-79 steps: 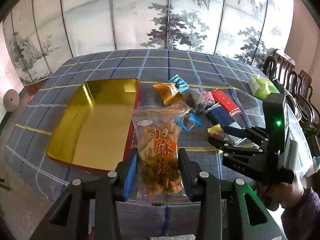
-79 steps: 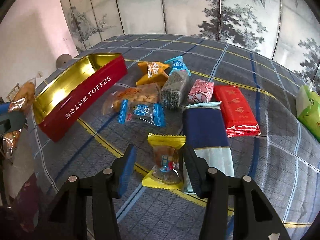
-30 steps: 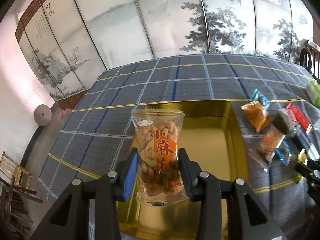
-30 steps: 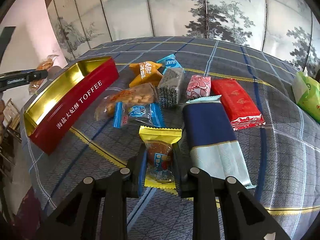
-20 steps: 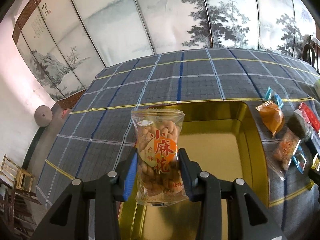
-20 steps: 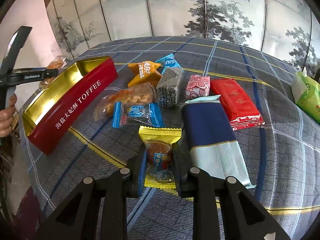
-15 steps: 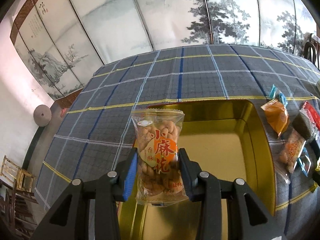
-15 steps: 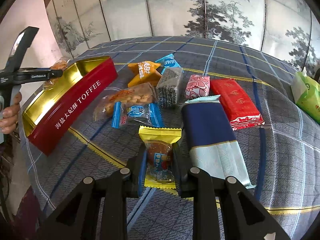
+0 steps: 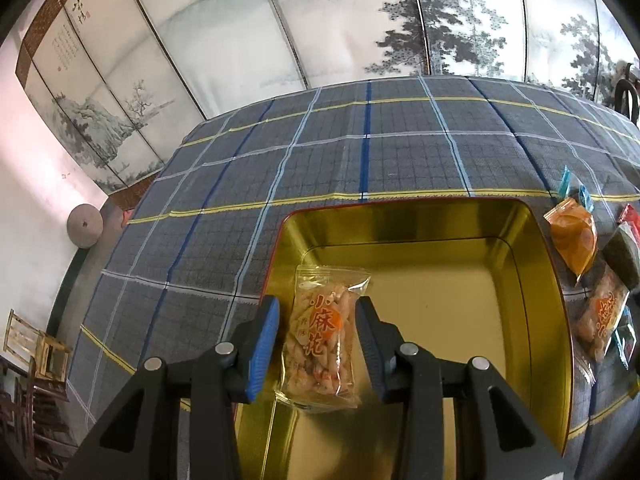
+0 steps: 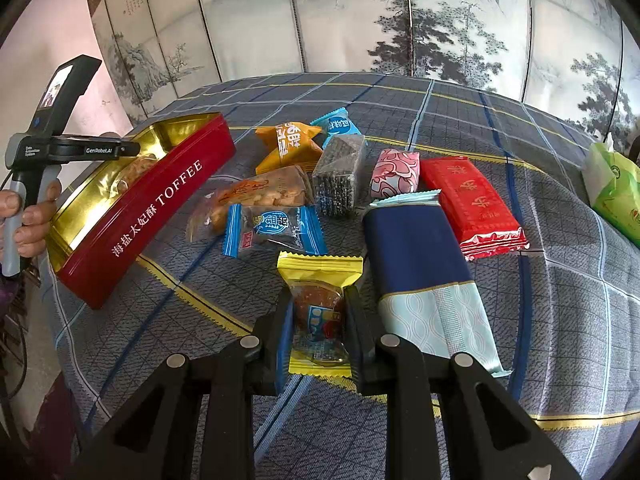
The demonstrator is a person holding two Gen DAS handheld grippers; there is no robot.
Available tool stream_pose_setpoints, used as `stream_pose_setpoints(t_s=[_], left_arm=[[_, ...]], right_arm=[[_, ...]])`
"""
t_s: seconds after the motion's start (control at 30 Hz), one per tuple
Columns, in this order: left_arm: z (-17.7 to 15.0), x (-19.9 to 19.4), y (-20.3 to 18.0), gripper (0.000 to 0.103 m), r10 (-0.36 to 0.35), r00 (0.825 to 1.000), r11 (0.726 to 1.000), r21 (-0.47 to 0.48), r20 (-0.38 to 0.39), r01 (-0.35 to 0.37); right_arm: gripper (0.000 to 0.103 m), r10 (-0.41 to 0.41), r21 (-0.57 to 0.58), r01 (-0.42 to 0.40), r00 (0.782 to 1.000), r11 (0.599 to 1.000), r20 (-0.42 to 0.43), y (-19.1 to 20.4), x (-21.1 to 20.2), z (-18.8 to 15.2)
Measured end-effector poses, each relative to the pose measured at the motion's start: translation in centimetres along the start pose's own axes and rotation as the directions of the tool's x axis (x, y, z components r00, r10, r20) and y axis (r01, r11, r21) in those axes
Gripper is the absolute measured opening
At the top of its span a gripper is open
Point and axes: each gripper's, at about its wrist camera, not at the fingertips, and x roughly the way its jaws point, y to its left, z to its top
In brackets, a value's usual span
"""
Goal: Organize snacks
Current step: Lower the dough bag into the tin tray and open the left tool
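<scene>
Plaid-clothed table [image 10: 460,96] before a painted folding screen [image 9: 340,20]: red toffee tin [image 9: 532,264] with gold interior is receiving its first item. Left gripper [image 9: 316,334], jaws parted clear of the twist-snack bag [image 9: 320,332], is leaving it flat in the tin's near-left corner, where half a second ago it was hanging gripped above; withdrawal is probably next. Right gripper [image 10: 316,324] is clamping the yellow wrapped cake [image 10: 320,308], unmoved on the cloth, awaiting carriage to the tin.
</scene>
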Motion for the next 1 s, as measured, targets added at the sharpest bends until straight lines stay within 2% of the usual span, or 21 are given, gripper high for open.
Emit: stream_pose_setpoints(t_s=[0.23,0.47,0.57,0.73,0.83,1.0], left_arm=[[-0.3,-0.8,0.6,0.041,-0.001,1.0,0.999,-0.032,0.01,0.001],[-1.5,-4.8,1.0,0.041,0.015,0.997,0.997,-0.07,0.07,-0.011],[-2.0,-6.5,1.3,0.046,0.025,0.996,0.995,-0.094,0.083,-0.017],[-2.8,-9.2,2.1,0.047,0.05,0.993,0.991,-0.13,0.107,-0.036],[-3.4,-10.5,2.5,0.047,0.069,0.991,0.989,-0.139,0.116,-0.053],[-4.1,-12.0,3.1,0.049,0.105,0.985,0.986,-0.144,0.136,-0.085]], right_arm=[[0.022,0.0,0.0,0.0,1.0,1.0,0.0,0.0,0.0,0.0],[0.022,-0.01,0.008,0.01,1.0,1.0,0.006,-0.2,-0.2,0.0],[0.022,-0.016,0.008,0.016,1.0,1.0,0.015,-0.2,-0.4,-0.1],[0.022,-0.029,-0.001,0.029,0.999,1.0,0.02,0.3,-0.6,-0.1],[0.022,-0.007,0.033,0.006,1.0,0.999,0.023,0.4,-0.7,0.1],[0.022,0.028,0.019,-0.029,0.998,0.999,0.053,2.4,-1.9,1.5]])
